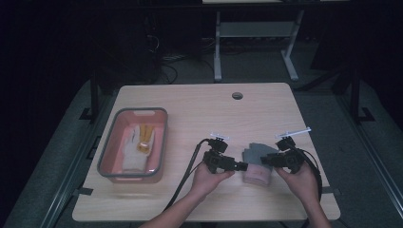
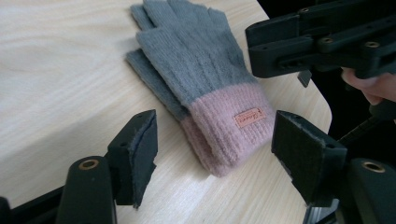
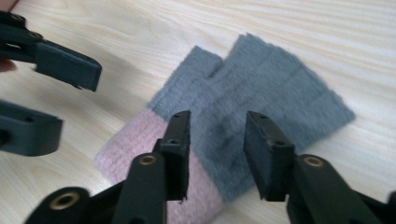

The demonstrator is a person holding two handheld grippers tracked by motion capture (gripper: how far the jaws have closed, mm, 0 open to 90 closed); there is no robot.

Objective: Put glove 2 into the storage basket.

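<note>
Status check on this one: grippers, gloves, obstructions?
Left gripper open, right gripper open. Grey-pink gloves stacked flat on table, unheld. Nothing in the way.

Each claw is matte black: the left claw (image 1: 243, 166) and right claw (image 1: 264, 160) carry brass-coloured rivets, padded rectangular jaws, a pale plate on top and a trailing black cable. The forearms are bare, without sleeves.

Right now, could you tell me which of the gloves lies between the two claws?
The grey glove with the pink cuff, flat on the bare table; the white glove lies in the grey-rimmed tray, far left.
</note>
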